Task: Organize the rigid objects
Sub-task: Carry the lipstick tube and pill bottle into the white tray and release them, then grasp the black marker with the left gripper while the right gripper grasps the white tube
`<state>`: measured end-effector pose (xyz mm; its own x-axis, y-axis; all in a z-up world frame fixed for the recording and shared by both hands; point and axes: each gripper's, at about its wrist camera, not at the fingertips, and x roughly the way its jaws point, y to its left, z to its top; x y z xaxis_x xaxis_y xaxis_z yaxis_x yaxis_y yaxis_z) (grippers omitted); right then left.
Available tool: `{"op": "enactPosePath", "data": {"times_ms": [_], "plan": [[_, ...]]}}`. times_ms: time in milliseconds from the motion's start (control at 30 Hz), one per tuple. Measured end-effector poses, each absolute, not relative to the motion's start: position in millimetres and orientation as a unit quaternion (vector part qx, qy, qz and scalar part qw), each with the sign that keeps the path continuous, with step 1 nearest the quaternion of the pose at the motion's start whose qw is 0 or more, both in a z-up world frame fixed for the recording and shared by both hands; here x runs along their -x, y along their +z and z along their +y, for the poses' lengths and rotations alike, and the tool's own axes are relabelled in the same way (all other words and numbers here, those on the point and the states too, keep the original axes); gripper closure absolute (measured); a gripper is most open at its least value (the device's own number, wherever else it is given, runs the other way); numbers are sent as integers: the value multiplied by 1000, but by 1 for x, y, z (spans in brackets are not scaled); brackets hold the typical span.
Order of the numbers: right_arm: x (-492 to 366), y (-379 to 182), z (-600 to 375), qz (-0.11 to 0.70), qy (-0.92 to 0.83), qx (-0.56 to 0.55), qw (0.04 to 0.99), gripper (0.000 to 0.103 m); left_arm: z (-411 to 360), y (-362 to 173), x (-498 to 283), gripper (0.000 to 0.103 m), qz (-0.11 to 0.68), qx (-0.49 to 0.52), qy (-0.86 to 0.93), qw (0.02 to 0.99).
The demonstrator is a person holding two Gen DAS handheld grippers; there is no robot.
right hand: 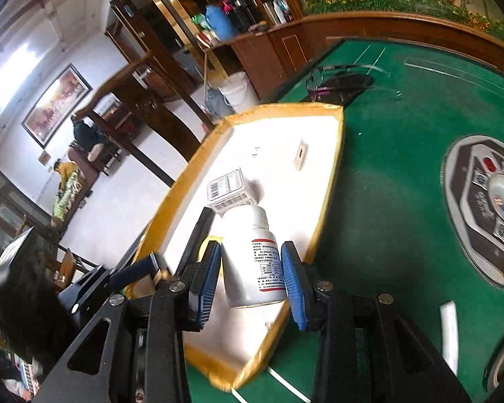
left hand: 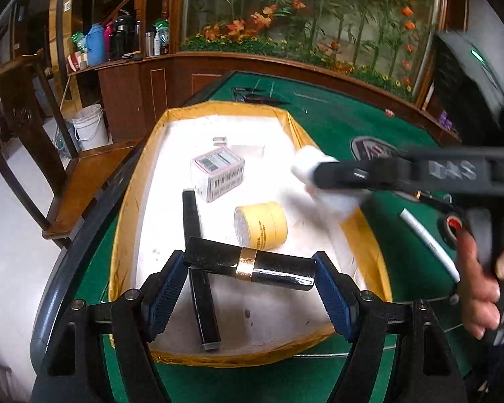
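Blue ribbed pads [left hand: 166,294] of our left gripper [left hand: 248,292] squeeze the ends of a shiny black tube [left hand: 248,263] with a gold band. We hold it over the tray [left hand: 127,235], which has a white floor and yellow taped walls. Our right gripper [right hand: 251,277] pinches a smooth white bottle [right hand: 252,258] above the same tray. We should lower each slowly onto a bare white spot before letting go. Ahead lie a round yellow tape roll [left hand: 261,223], a small square box [left hand: 217,173] and a flat black stick [left hand: 200,275].
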<state>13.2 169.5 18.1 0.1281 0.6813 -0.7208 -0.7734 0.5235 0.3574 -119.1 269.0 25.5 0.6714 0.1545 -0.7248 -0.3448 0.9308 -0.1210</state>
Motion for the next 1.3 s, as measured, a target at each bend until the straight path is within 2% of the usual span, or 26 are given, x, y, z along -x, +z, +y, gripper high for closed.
{"op": "enactPosePath", "data": {"times_ms": [300, 733, 933, 1300], "plan": [[-16, -3, 220, 458, 456, 106, 756, 67, 266, 13, 105, 24, 400, 112, 135, 900], [-10, -10, 229, 452, 449, 133, 759, 66, 265, 12, 99, 24, 409, 103, 147, 895], [-11, -7, 226, 452, 456, 124, 757, 58, 269, 11, 100, 22, 407, 113, 157, 893], [-8, 21, 168, 425, 470, 78, 770, 54, 243, 35, 110, 22, 379, 55, 192, 904]]}}
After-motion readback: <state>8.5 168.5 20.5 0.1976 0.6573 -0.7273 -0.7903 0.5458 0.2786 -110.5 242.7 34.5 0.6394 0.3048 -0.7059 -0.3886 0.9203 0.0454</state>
